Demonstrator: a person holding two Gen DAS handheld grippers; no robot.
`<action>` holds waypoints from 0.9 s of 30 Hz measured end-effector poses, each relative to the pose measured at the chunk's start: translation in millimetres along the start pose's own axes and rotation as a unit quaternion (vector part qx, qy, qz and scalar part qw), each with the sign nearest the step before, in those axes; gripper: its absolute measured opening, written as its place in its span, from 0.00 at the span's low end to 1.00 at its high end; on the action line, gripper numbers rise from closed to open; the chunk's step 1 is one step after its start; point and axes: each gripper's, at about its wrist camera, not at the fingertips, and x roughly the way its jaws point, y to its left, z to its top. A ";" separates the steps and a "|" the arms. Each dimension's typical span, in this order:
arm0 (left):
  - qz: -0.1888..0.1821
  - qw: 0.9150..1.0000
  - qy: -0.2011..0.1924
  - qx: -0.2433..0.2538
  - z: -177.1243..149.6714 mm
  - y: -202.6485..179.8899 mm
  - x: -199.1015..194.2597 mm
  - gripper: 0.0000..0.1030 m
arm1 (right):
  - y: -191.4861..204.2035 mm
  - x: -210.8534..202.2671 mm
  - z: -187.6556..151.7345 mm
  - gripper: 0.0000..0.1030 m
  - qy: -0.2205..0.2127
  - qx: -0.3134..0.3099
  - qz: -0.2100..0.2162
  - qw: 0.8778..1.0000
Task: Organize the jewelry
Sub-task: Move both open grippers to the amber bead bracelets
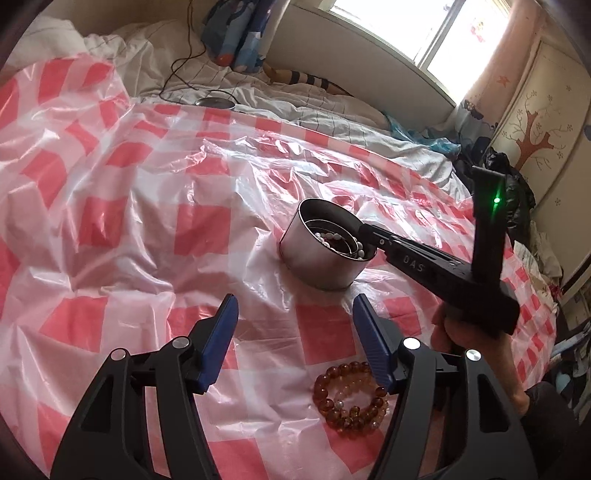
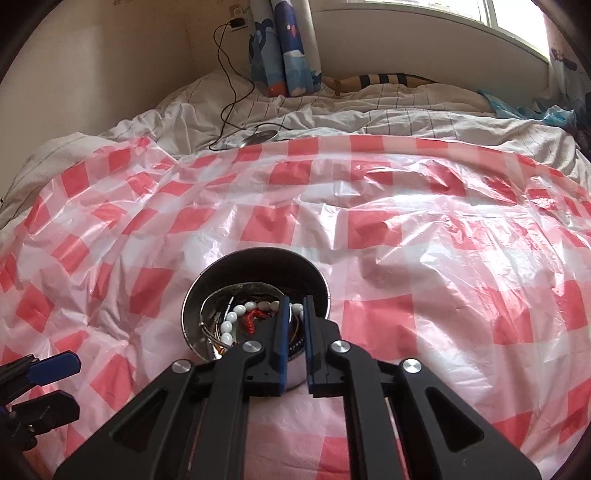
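Checkered sheet bears amber bracelet beside open left gripper jaws.

A bed in rumpled white bedding under a red-checked plastic sheet sits below a bright window, beside a tree-painted wardrobe.

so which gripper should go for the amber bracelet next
Left. The left gripper is open just above the amber bracelet, while the right gripper has its tips inside the metal tin.
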 end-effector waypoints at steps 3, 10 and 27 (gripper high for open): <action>0.012 0.999 0.000 0.031 -4.4 -12.8 0.5 0.60 | -2.7 -37.7 -15.6 0.38 -0.015 -0.011 -0.001 1.000; 0.018 0.999 0.007 0.036 -49.3 -37.6 -14.5 0.66 | -21.6 -103.2 -102.9 0.57 0.044 -0.032 0.010 0.998; 0.031 0.995 0.022 0.097 -97.2 -85.4 -14.2 0.72 | -26.1 -101.9 -149.0 0.73 0.028 0.047 -0.013 0.998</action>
